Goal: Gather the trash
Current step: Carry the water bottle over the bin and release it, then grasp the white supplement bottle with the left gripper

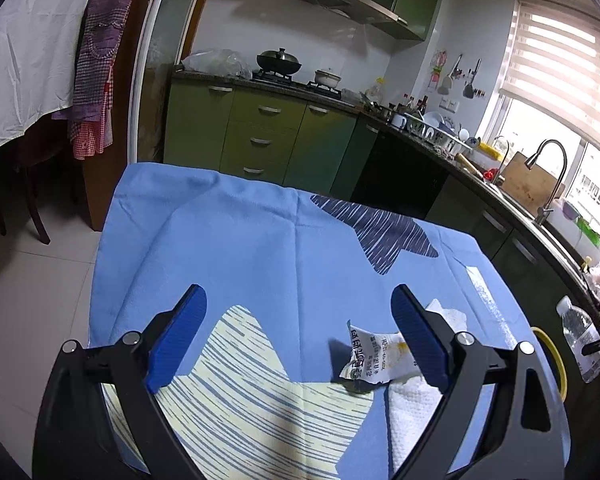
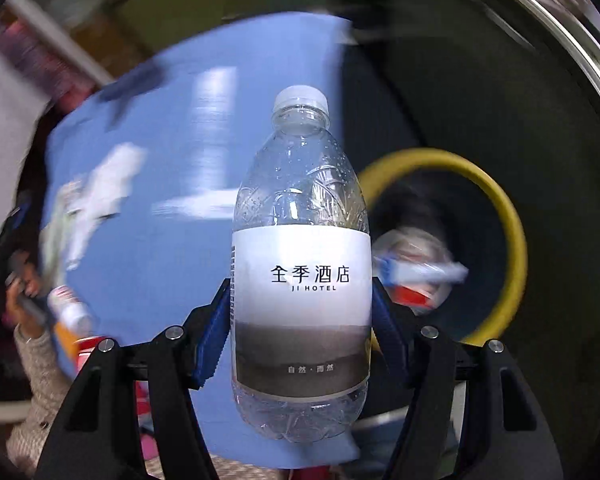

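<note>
Only my right wrist view shows the right gripper (image 2: 300, 320) pinching one clear plastic water bottle (image 2: 301, 264) by its label, upright, beside the yellow-rimmed bin (image 2: 512, 216) with trash inside; background is blurred. Left view: left gripper (image 1: 300, 336) jaws spread wide, holding nothing, above a blue star-print cloth (image 1: 260, 240). On the cloth: one printed wrapper (image 1: 374, 356), paper towels (image 1: 412, 412). Green-cabinet kitchen, tiled floor.
</note>
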The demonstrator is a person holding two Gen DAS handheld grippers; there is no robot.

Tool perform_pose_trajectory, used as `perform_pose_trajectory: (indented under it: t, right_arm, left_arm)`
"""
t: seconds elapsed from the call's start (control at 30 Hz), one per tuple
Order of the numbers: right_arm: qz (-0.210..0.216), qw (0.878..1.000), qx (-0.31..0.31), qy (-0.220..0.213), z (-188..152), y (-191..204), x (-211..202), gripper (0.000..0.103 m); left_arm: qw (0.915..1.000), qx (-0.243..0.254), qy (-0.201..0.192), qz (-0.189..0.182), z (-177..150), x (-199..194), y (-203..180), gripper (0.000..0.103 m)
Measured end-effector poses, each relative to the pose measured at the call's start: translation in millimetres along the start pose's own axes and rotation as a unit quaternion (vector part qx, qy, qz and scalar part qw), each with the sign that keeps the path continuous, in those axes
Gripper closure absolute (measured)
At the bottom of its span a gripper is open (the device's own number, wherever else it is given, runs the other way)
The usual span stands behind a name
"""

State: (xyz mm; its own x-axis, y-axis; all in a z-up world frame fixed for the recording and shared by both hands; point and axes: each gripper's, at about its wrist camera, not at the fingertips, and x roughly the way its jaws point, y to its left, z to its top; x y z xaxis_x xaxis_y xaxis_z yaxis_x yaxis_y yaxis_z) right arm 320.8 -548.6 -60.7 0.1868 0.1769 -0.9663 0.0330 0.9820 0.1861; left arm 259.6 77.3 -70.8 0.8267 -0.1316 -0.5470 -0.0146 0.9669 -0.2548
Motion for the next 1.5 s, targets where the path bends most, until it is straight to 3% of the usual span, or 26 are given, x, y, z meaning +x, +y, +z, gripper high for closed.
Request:
perform_pose_trajectory:
  t: [0.17,0.33,0.4,0.5,0.73,0.87,1.03,1.23,1.33,1.5]
  right_arm:
    - [-0.026,0.997,0.065,0.01,1,-70,28,0.038]
    - [-0.039,0.994,0.097,0.012,3,-105,49,0.037]
    - [-0.059,0.993,0.104,0.0,1,-109,49,0.022]
    - [-0.067,0.991,0.113,-0.03,-12,-106,34,0.02]
    - [-0.004,0.991,0.085,-0.104,-72,-64,-8,0.02]
    - [0.038,0.991,0.063,-0.115,-112,-35,-11,0.02]
    - [0.065,0.989,0.056,-0.12,-153,-22,-9,0.02]
    - [0.087,0.987,0.047,-0.13,-164,-15,5,0.02]
    - [0.108,0.984,0.039,-0.135,-167,-11,9,0.02]
    - [0.133,0.982,0.024,-0.132,-176,-2,19,0.02]
  left_arm:
    - [0.9999,0.007,0.009,0.006,-3,5,-2,0.014]
    - [0.9997,0.014,0.016,0.008,-5,9,-5,0.014]
    - [0.9997,0.017,0.018,0.006,-5,10,-6,0.014]
    - [0.9996,0.021,0.018,0.004,-6,9,-8,0.014]
    - [0.9984,0.051,0.024,0.0,-9,10,-20,0.013]
    - [0.9966,0.074,0.033,-0.015,-11,9,-32,0.013]
    - [0.9899,0.099,0.096,-0.032,-17,2,-53,0.013]
    - [0.9757,0.129,0.176,-0.019,-49,-27,-89,0.007]
    - [0.9733,0.152,0.171,-0.018,-71,-48,-112,0.007]
    - [0.9731,0.193,0.123,0.027,-96,-68,-134,0.007]
